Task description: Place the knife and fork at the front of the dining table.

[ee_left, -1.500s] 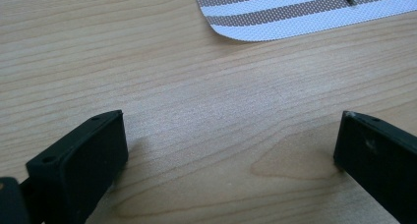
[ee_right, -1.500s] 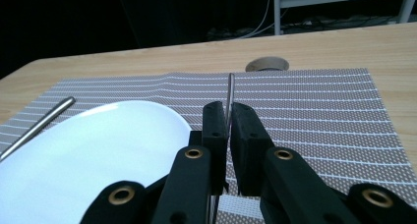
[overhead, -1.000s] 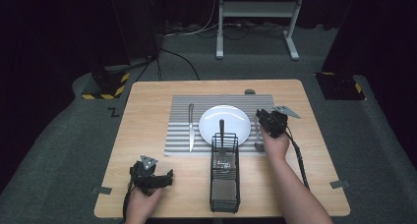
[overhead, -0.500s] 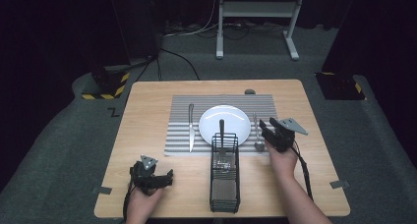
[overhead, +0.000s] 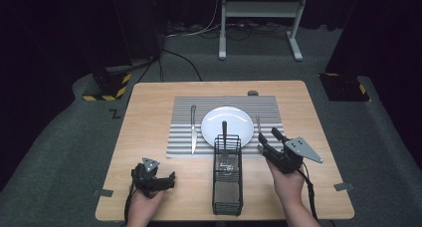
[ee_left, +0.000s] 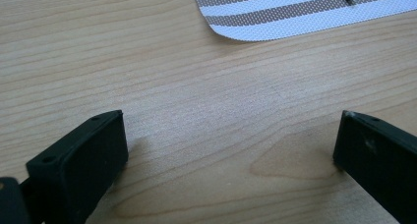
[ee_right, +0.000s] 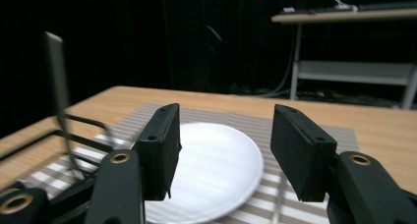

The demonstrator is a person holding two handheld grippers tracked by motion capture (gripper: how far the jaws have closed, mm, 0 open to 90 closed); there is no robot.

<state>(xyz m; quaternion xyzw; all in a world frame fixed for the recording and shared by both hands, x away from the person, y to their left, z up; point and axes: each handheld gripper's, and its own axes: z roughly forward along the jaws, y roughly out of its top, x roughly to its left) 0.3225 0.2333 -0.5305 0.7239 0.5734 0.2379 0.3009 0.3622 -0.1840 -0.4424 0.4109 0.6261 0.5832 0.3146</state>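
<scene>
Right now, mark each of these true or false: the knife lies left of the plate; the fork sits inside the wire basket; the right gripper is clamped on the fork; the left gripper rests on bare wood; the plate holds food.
1. The knife lies left of the plate on the striped mat. True.
2. The fork sits inside the wire basket. False: it lies on the mat right of the plate; a dark-handled utensil stands in the basket.
3. The right gripper is clamped on the fork. False: its jaws have just been opening and nothing is between them.
4. The left gripper rests on bare wood. True.
5. The plate holds food. False: it is empty.
</scene>
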